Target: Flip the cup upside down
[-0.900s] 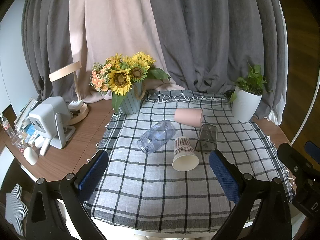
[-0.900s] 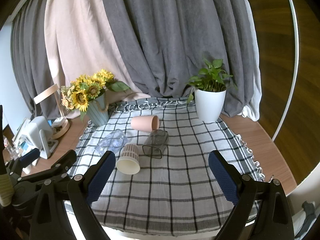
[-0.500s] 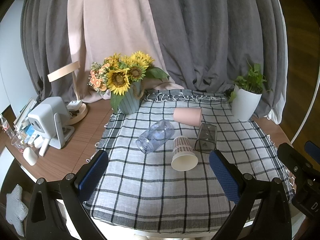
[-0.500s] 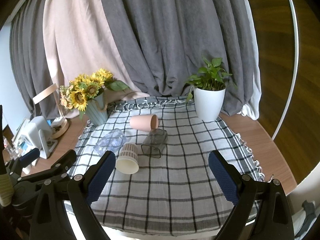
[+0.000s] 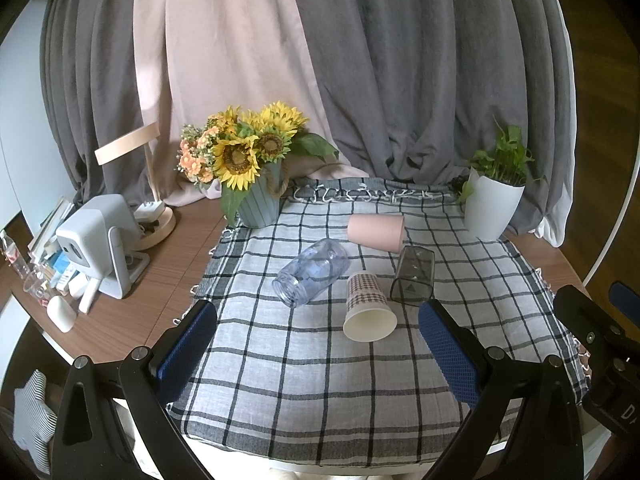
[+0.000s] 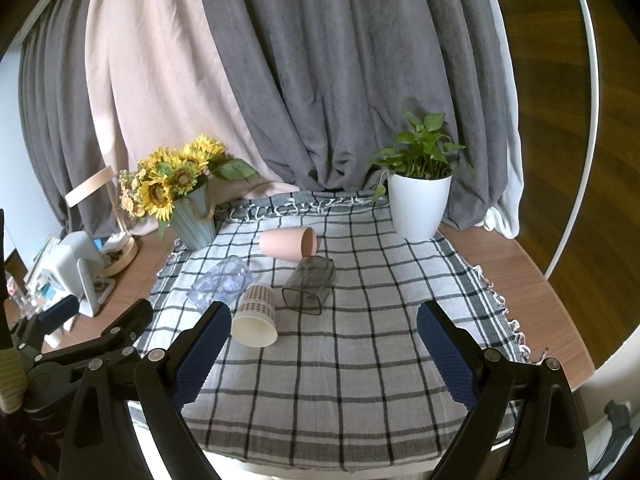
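Several cups lie on their sides on the checked cloth (image 5: pixel 304 368): a patterned paper cup (image 5: pixel 366 306) with its mouth toward me, a clear blue jar (image 5: pixel 312 271), a dark clear square cup (image 5: pixel 414 276) and a pink cup (image 5: pixel 376 232). They also show in the right wrist view: paper cup (image 6: pixel 256 314), jar (image 6: pixel 222 282), dark cup (image 6: pixel 310 285), pink cup (image 6: pixel 288 243). My left gripper (image 5: pixel 318 346) is open and empty, near the cloth's front. My right gripper (image 6: pixel 320 348) is open and empty, also short of the cups.
A sunflower vase (image 5: pixel 258 200) stands at the cloth's back left, a white plant pot (image 5: pixel 492 210) at the back right. A white device (image 5: pixel 100 240), lamp base and small items crowd the left of the wooden table. Curtains hang behind.
Both grippers have drifted very slightly; the view shifts a little. The cups have not moved.
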`<state>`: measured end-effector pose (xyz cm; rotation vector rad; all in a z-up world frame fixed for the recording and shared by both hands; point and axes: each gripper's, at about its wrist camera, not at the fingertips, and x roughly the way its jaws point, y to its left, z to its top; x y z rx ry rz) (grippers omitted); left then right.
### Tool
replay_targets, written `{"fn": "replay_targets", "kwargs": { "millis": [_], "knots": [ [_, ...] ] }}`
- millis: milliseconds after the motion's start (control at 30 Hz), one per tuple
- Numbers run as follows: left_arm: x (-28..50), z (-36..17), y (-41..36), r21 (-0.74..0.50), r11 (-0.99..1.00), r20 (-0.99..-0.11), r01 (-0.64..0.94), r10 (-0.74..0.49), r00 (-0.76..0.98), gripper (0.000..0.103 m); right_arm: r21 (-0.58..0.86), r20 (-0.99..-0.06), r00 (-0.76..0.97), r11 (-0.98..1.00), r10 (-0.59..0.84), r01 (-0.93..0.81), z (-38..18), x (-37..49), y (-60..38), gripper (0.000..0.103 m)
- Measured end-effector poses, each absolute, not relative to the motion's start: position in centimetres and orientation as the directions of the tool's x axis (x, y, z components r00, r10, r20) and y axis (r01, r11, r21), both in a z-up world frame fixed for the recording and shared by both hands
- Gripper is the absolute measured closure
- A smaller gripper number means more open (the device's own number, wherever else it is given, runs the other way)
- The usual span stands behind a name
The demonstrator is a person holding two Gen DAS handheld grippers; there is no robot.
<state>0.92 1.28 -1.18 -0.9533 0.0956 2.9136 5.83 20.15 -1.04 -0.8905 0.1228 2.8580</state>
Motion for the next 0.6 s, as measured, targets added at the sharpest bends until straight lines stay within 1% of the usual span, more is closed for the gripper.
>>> {"fn": "replay_targets", "kwargs": {
  "millis": [367, 500, 600],
  "knots": [
    [-0.1, -1.5, 1.3, 0.036, -0.995, -0.615, -0.093, 0.051, -0.787, 0.0, 0.028, -0.576, -0.809, -0.987, 0.114, -0.159, -1.2, 5.1, 20.3, 0.009],
    [-1.1, -1.9, 1.4, 0.043, -0.996, -0.641, -0.074, 0.029, -0.767, 0.0, 0.017, -0.577, -0.809, -0.988, 0.116, -0.153, -1.5, 4.4, 20.3, 0.009],
    [-2.3, -2.5, 1.3, 0.041, -0.998, -0.677, -0.055, 0.013, -0.736, 0.0, 0.018, -0.591, -0.799, -0.988, 0.111, -0.151, -1.8, 3.5, 20.5, 0.009]
  ]
}}
